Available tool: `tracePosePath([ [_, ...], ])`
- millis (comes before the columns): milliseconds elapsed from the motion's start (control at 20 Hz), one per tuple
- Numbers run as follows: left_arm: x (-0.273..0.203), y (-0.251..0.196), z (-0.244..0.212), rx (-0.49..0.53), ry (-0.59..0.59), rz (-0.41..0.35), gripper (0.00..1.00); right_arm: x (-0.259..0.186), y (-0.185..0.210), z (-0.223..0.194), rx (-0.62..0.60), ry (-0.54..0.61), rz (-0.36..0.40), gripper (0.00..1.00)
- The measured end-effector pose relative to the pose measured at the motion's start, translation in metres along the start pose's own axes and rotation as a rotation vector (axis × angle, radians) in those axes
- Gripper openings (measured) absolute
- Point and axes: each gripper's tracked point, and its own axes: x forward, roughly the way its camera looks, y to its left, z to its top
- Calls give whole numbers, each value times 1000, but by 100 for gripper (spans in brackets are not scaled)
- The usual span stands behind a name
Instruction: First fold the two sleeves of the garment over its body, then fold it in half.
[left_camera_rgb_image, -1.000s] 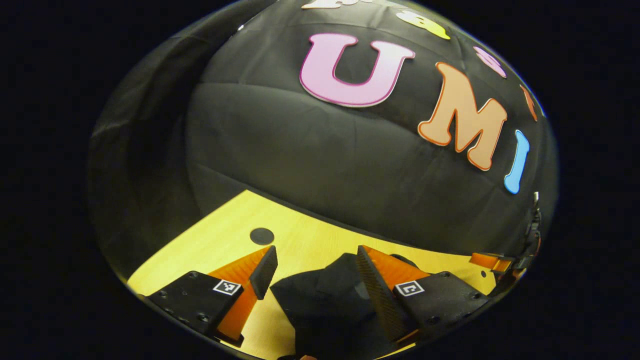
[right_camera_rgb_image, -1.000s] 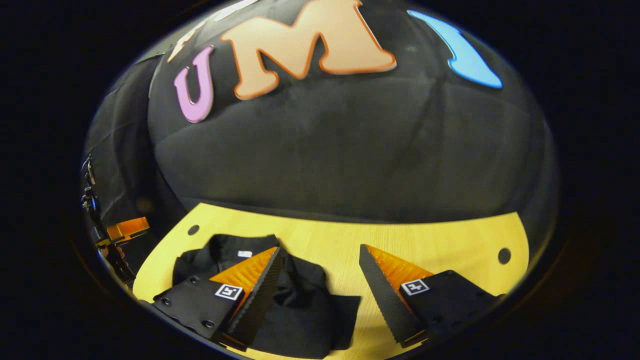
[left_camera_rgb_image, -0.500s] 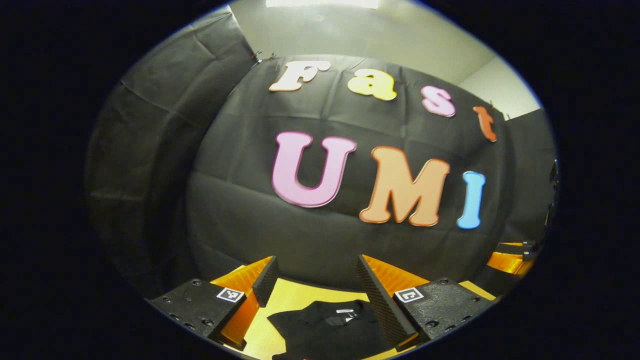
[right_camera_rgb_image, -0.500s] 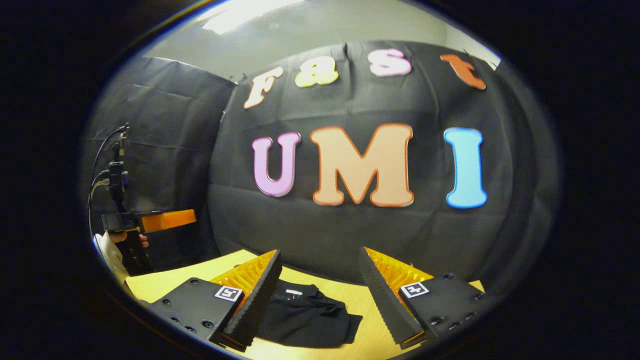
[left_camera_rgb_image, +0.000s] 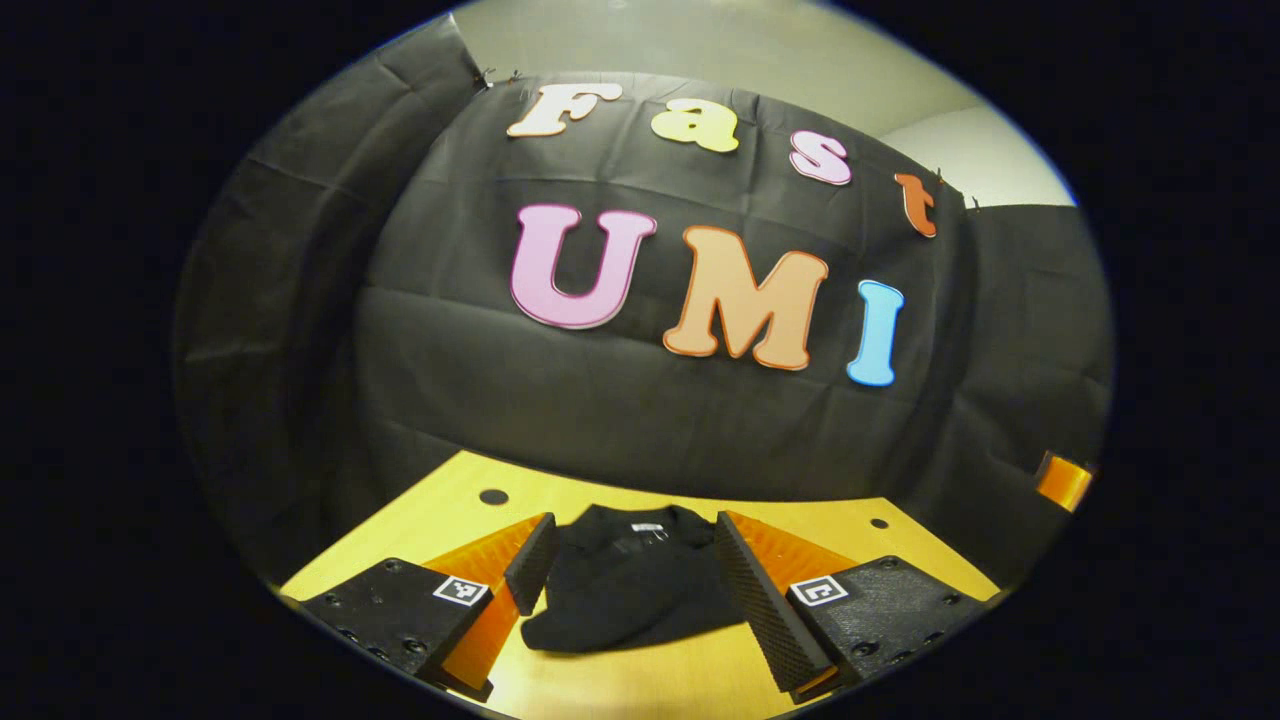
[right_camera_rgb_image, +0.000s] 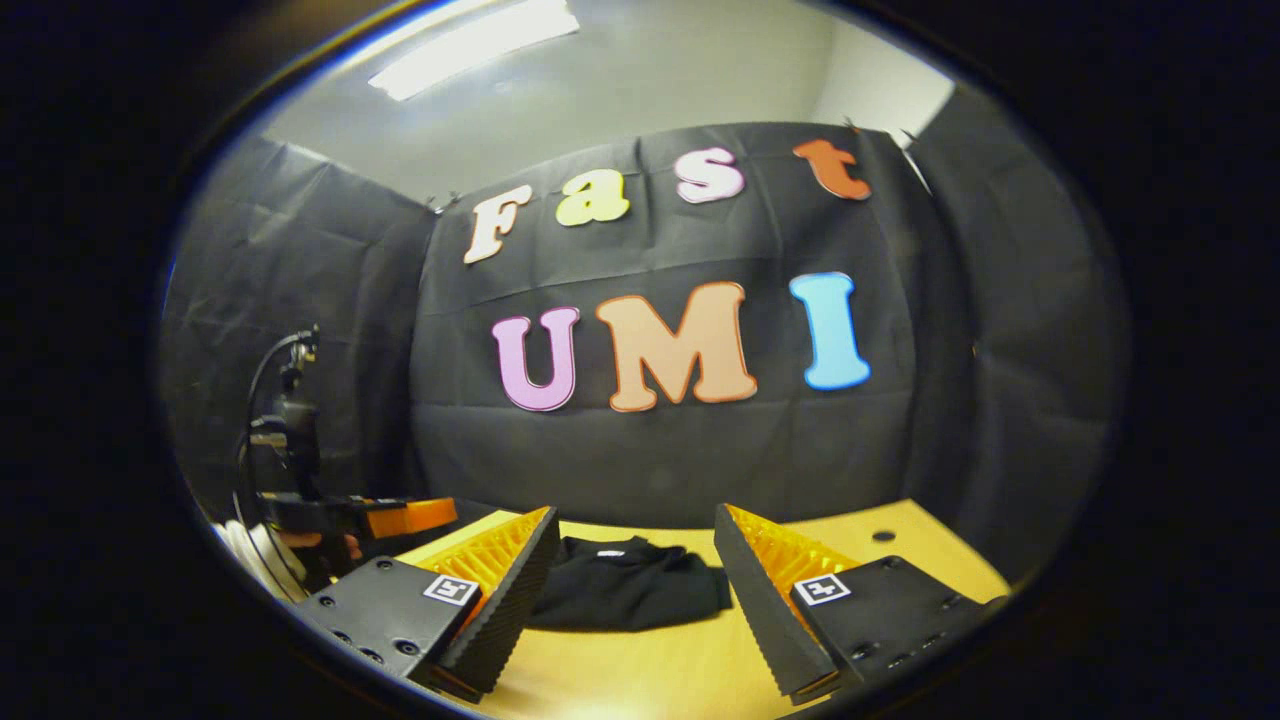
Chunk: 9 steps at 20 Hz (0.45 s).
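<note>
The black garment lies on the wooden table as a compact folded bundle, its collar and white label toward the far wall. My left gripper is open and holds nothing; the garment lies beyond its fingers. In the right gripper view the garment is a low dark heap ahead of my right gripper, which is also open and apart from the cloth. The left gripper hangs at that view's left with a hand on it. An orange part of the right gripper is at the far right.
The table has small round holes near its far corners, another hole at the right. Black cloth walls close the booth behind and at both sides. Bare wood lies in front of the garment.
Both grippers have drawn back and tilted up from just above the garment. It now lies farther ahead, folded and untouched. Both stayed open.
</note>
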Motion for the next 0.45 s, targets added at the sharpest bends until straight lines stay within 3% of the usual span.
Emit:
tracePosePath([
  [100, -2, -4, 6, 21, -7, -23, 94, -14, 2, 1, 103, -20, 5, 99],
  [150, -5, -6, 14, 32, -23, -35, 92, -18, -2, 4, 134, -42, -1, 95],
  [450, -28, -7, 20, 55, -48, -93, 93, -40, 0, 18, 106, -155, -72, 97],
])
